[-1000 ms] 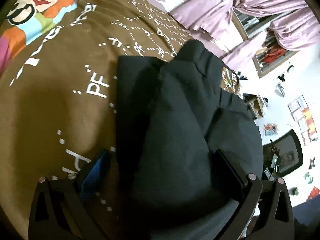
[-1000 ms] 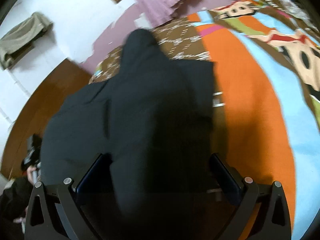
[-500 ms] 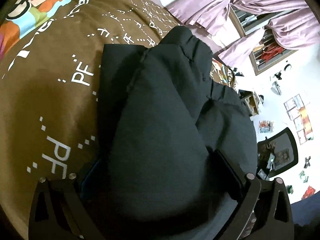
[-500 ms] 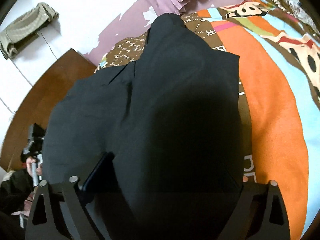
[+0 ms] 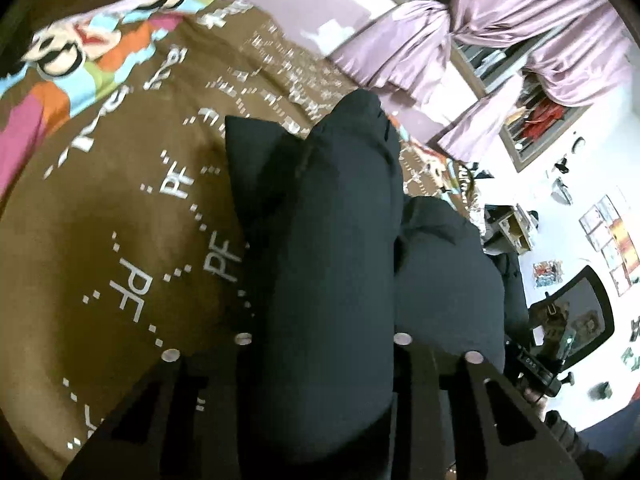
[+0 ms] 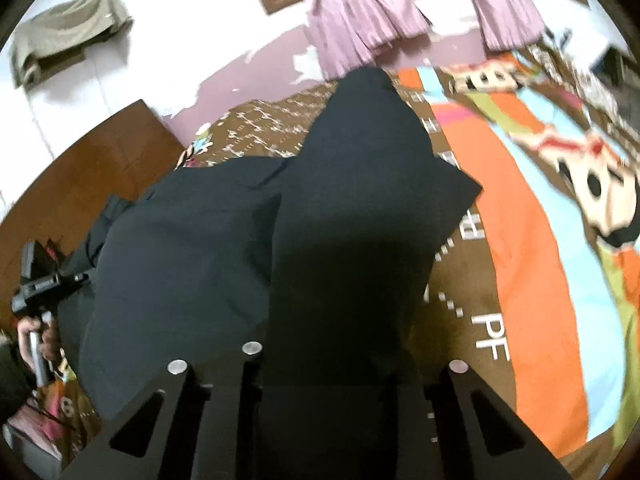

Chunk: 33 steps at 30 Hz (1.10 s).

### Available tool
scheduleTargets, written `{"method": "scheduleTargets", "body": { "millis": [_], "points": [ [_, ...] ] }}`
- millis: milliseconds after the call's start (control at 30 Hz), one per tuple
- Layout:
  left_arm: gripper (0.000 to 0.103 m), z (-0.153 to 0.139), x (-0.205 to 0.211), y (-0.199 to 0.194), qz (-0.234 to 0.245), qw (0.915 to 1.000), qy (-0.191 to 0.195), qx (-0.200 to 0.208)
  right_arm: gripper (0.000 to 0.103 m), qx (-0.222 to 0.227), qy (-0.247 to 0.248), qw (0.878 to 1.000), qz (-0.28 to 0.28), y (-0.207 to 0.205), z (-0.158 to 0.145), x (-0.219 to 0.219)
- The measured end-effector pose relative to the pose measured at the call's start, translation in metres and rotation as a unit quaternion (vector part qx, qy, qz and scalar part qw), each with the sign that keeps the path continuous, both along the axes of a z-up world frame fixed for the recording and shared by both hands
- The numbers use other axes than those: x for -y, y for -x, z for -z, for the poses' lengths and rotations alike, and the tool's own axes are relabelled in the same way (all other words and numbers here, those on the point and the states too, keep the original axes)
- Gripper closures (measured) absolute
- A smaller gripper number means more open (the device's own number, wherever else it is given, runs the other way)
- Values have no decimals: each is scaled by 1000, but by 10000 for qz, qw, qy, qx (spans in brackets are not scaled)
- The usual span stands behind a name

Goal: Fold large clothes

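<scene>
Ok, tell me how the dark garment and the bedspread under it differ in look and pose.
The dark garment is plain black, while the bedspread is brown with white PF lettering and bright cartoon patches. The garment bunches in puffy folds, pulled up between the closing fingers of each hand-held gripper; the bedspread lies spread flat. The garment covers only part of the bedspread, which reaches past it on all visible sides. Both are soft cloth.

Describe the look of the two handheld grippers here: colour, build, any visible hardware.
Both the left gripper and the right gripper are matte black, with flat angular finger frames pierced by triangular cut-outs and studded with round silver bolt heads. No cables, markings or sleeves show in either wrist view.
</scene>
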<state>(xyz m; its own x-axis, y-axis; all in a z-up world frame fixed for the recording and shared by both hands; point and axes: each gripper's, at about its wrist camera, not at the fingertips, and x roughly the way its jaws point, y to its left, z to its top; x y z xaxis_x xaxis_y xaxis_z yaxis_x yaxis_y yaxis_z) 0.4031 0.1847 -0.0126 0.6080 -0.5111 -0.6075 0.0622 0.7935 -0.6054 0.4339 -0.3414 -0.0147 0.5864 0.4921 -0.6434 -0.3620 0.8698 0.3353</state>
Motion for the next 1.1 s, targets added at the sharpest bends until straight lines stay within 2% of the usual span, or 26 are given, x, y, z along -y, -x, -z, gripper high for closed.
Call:
{"method": "scheduleTargets", "body": {
  "millis": [100,167,400,567,700,800,900,967,1100],
  "points": [
    [81,-8,1,7,133,9991,336,199,86,330,165,9992,-139,6,-15,-14],
    [82,-14,-1,10,117,9989,384,262,87,443,23,9988,-189,9,-23,-16],
    [82,-64,-21,16,-102,9966,109,813,88,1027,-185,9931,-535,12,-68,-52],
    [82,-85,-39,22,-421,9936,-153,1038,88,986,-430,9920,-662,-8,-80,-82],
    [82,-76,-56,23,-705,9932,-283,884,88,819,-383,9926,-814,-17,-70,-105],
    [82,-54,-68,20,-803,9943,-374,598,88,587,-289,9938,-898,-23,-50,-120],
    [81,-27,-82,14,-940,9945,-287,356,87,458,55,9955,-828,-30,-25,-128],
    [75,-19,-87,12,-986,9943,-315,240,85,270,48,9969,-736,-36,-15,-124],
    [64,-21,-78,11,-995,9917,-800,178,71,72,33,9985,-549,-40,-6,-116]
  ]
}}
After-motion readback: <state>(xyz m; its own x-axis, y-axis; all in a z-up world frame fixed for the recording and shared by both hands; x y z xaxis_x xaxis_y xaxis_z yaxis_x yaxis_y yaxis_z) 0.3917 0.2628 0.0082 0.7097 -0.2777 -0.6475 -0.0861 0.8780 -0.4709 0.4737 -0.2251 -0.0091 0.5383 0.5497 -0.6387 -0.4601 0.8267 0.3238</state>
